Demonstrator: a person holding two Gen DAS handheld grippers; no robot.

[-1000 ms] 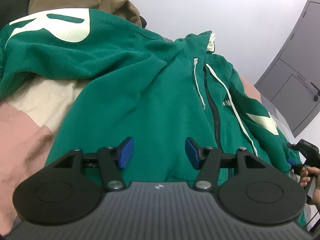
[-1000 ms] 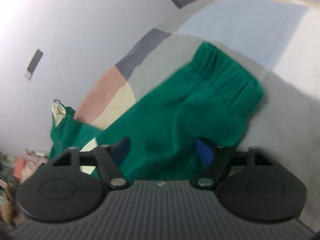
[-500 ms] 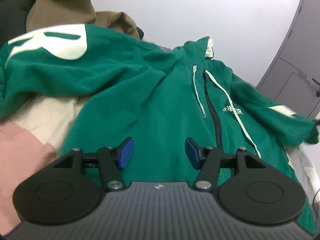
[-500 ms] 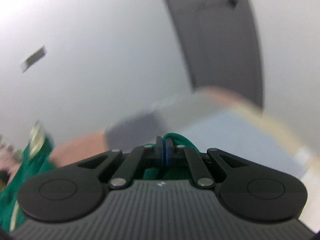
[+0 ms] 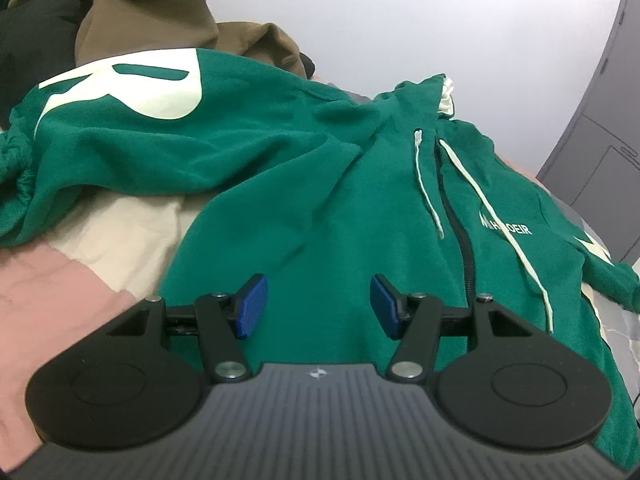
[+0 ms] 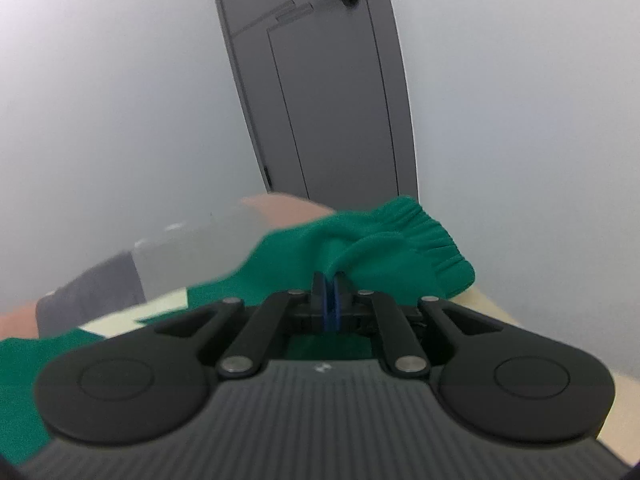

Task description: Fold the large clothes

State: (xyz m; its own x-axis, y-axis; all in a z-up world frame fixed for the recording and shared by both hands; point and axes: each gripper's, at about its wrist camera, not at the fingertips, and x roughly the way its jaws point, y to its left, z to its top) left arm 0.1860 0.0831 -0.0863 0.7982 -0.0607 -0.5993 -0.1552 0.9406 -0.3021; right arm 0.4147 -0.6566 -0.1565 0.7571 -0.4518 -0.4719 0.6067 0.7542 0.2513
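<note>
Sleeve cuff point(image 6: 416, 240) is pinched in the closed right claw point(image 6: 331, 300) — thin bite, so it could slip. Left claw point(image 5: 318, 304) hangs half-open, empty, above the hoodie point(image 5: 320, 200).

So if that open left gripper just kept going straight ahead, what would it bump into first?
Most likely the front of the green hoodie, just left of its zipper; the left gripper points down at that cloth.

A bed point(image 5: 72, 280) with a patchwork cover carries a green zip hoodie point(image 5: 320, 208) spread ahead of the fingers, brown clothes point(image 5: 160, 12) beyond.
</note>
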